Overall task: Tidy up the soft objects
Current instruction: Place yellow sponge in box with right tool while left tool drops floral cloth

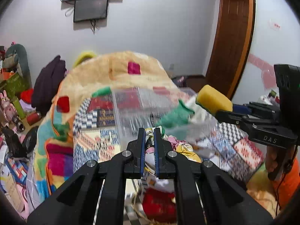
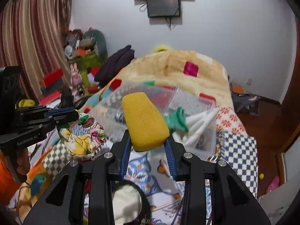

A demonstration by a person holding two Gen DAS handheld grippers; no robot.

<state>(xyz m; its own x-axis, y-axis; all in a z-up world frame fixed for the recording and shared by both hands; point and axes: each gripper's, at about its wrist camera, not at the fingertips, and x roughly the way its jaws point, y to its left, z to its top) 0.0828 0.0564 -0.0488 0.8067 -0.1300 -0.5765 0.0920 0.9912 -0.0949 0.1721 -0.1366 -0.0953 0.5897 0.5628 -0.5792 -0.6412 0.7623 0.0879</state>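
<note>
Right gripper [image 2: 148, 144] clamped on yellow sponge [image 2: 144, 120] above clear bin [image 2: 204, 142] — shallow hold, could slip. Left gripper [image 1: 149, 136] pinching floral cloth [image 1: 150, 153] — may snag.

Porous matt sponge [image 2: 145, 121]; clear glossy plastic bin [image 2: 202, 144]; fuzzy blanket [image 2: 168, 69].

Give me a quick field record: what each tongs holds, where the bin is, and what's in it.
left tongs: shut on floral cloth
right tongs: shut on yellow sponge, held up short of the bin
clear plastic bin: on the bed, ahead of both tongs
bin contents: green and white cloth
behind bin: patchwork blanket
</note>
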